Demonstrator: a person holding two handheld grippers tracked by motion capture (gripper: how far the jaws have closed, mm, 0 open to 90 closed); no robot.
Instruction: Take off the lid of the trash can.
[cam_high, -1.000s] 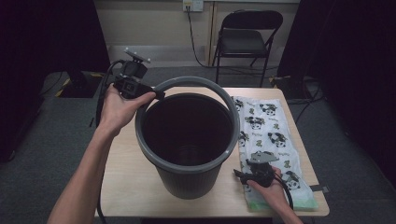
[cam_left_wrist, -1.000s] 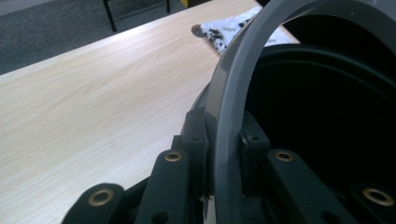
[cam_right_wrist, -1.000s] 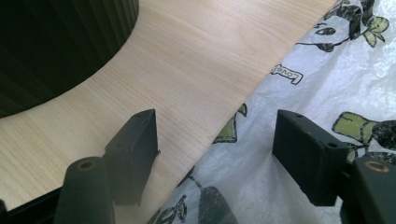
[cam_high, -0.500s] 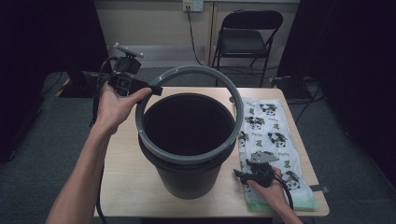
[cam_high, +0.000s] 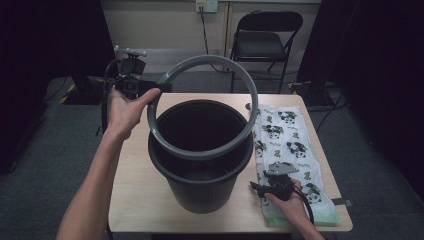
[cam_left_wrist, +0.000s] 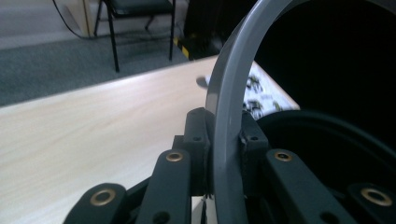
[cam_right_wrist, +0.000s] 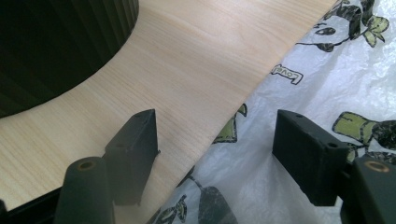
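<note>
Gripping grey ring (cam_high: 202, 107) | left gripper (cam_high: 155, 90) clamped | bin (cam_high: 200, 170) seemingly untouched

The left gripper (cam_high: 161, 89) holds a grey ring (cam_high: 202, 107) by its left edge, tilted up above the black bin (cam_high: 202, 175) — the ring's far side raised high, its near side low over the bin's mouth. The bin stands upright on the wooden table (cam_high: 132, 200), and to its right lies a panda-printed plastic bag (cam_high: 292, 145), flat along the table's right side. The right gripper (cam_high: 256, 186) rests on the bag's near end — just beside the bin's base — while a folding chair (cam_high: 265, 37) stands beyond the table.
</note>
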